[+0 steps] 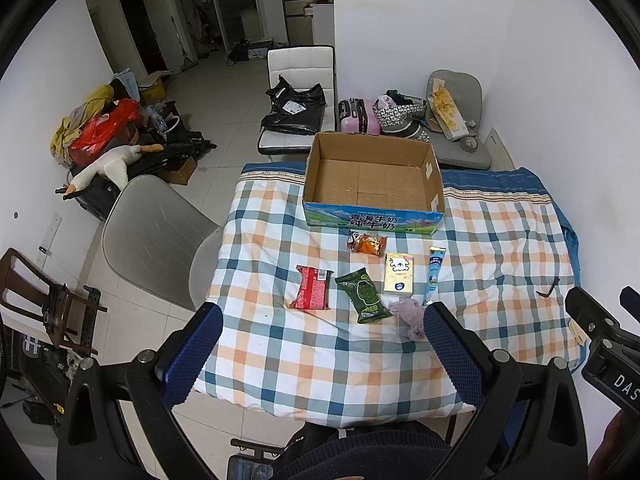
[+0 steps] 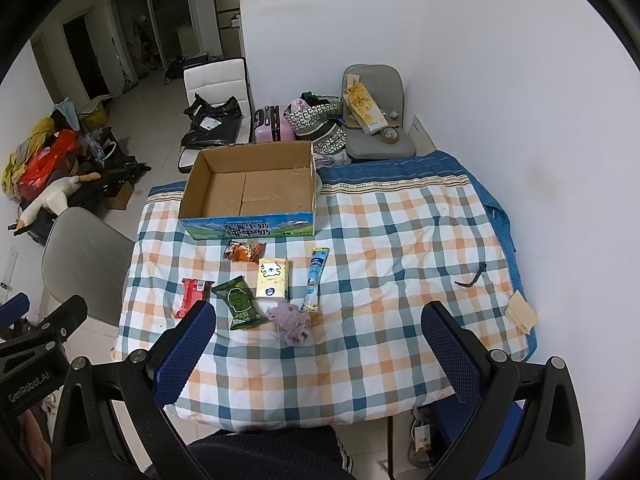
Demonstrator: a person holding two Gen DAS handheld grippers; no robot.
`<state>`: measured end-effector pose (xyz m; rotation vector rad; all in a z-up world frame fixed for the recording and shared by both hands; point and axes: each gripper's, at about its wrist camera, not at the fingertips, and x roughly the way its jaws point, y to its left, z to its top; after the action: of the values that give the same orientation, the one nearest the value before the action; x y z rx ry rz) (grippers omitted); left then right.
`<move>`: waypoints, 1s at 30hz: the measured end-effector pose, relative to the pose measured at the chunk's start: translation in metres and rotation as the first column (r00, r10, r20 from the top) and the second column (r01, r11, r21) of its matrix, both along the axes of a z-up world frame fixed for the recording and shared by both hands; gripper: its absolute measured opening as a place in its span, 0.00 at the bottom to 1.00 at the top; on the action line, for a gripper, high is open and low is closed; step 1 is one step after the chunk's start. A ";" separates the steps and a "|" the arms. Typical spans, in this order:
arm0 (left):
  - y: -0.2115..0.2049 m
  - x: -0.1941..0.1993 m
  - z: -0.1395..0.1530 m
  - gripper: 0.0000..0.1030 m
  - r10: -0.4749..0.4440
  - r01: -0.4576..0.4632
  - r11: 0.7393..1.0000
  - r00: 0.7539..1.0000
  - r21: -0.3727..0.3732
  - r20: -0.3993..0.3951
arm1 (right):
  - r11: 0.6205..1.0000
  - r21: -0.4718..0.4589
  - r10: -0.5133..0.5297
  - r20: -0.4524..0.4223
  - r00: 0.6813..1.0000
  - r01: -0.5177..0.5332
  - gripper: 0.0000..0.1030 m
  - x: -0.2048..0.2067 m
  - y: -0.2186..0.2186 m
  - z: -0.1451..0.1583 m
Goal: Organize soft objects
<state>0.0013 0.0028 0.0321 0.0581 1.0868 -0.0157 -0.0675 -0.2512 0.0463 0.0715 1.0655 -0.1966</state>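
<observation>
Left gripper: we see its jaws spread wide with nothing between them, held above the near edge of the table.
Right gripper: we find it the same, wide open and empty, above the near edge; its body shows at the right margin of the left view.
Table: covered by a checked quilt in blue, orange and white, with a blue border along the far side.
Box: an open cardboard carton at the far middle of the table, nothing inside that we can see, Chinese print on its near wall.
Orange packet: just in front of the box, nearly touching it.
Red packet: leftmost of the row, lying flat.
Green packet: just right of the red one, apart from it.
Yellow pack: a pale pack with a bear drawing, between the green packet and the tube.
Tube: a slim blue sachet, rightmost, lying lengthwise toward us.
Purple cloth: crumpled, nearest to us, by the tube's near end; in the left view a finger partly hides it.
Tan cloth: folded at the right edge of the table, well apart from the rest.
Person: we see only a dark garment at the bottom of both views.
</observation>
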 end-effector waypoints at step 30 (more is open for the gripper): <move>0.002 -0.004 -0.001 1.00 -0.003 0.003 1.000 1.000 -0.001 0.001 | 1.000 -0.006 0.000 0.007 1.000 0.000 1.00 0.001 0.002 0.003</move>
<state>-0.0024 0.0046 0.0307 0.0585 1.0854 -0.0186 -0.0668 -0.2494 0.0497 0.0663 1.0582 -0.1992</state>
